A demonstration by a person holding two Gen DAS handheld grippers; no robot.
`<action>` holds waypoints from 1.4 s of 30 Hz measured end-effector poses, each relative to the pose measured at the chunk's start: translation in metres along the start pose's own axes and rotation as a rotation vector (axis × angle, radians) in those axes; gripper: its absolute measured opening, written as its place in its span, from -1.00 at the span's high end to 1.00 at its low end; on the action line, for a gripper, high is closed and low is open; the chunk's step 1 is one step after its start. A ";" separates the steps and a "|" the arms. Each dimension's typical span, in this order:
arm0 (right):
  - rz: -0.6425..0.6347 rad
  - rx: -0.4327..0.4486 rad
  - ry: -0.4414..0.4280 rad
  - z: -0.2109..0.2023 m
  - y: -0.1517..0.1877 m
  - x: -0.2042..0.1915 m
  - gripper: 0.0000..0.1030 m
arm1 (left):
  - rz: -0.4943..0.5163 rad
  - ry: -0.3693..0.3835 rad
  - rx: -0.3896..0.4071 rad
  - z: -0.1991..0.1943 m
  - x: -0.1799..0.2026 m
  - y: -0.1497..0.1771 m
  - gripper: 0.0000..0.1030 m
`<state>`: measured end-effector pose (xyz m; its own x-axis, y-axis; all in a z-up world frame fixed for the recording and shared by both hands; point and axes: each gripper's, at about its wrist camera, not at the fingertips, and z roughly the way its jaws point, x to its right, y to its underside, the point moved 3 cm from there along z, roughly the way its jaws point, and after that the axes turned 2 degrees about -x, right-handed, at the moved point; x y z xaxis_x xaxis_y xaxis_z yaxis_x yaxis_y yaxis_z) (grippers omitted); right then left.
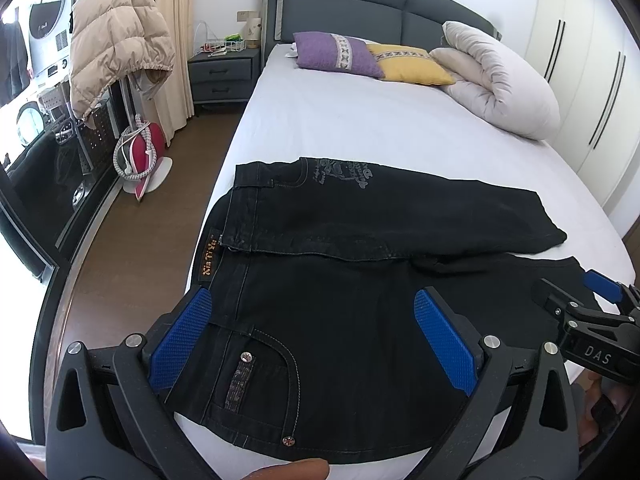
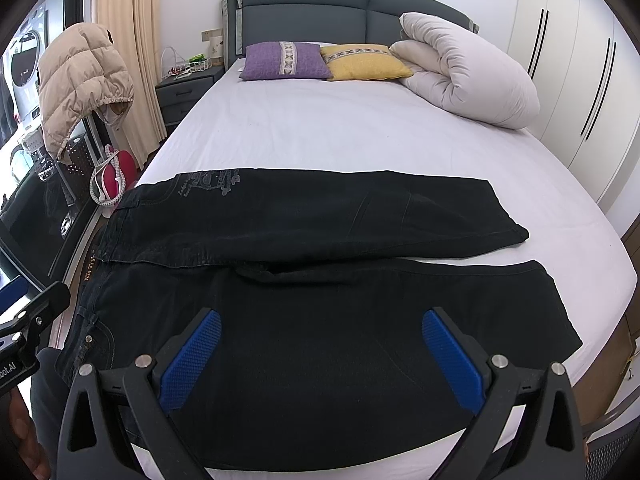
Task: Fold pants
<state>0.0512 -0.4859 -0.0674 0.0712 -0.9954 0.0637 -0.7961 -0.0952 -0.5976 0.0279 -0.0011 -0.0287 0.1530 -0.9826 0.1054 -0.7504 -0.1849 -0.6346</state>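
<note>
The black denim pants (image 1: 360, 280) lie flat across the near end of the bed (image 1: 340, 128), waistband toward the left edge of the mattress and both legs running to the right, the far leg lying apart from the near one with a strip of white sheet showing between their hems. The cloth is a dark, matte twill with pale contrast stitching curving round the front pocket, two small star-shaped metal rivets (image 1: 245, 357) and a glittery strip beside them; a grey printed design sits near the far pocket, its lettering too small to read. A brown waistband patch (image 1: 209, 257) carries orange letters that look like "Nin Yi Ya" — not fully legible. The left gripper (image 1: 314, 340) hovers over the waist and pocket area, its blue, finely knurled pads (image 1: 446, 344) spread wide with nothing between them. The right gripper (image 2: 320, 356) hangs above the near leg, its fingers likewise wide apart and empty; in the left wrist view its black body reads "DAS". Farther up the smooth sheet rest a woven purple cushion (image 2: 285, 61), a yellow cushion (image 2: 362, 62) and a rolled, puffy white duvet (image 2: 468, 80) against the padded grey headboard (image 2: 312, 8). A quilted beige jacket (image 1: 120, 40) hangs left of the bed.
</note>
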 end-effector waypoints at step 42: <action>-0.023 -0.043 -0.105 0.026 -0.002 0.009 -1.00 | 0.073 0.060 0.003 0.041 -0.015 -0.032 -1.00</action>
<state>0.0685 -0.4950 -0.0865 0.1507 -0.9885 -0.0087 -0.8186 -0.1198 -0.5617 0.0759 0.0200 -0.0417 0.0590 -0.9928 0.1038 -0.7565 -0.1123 -0.6443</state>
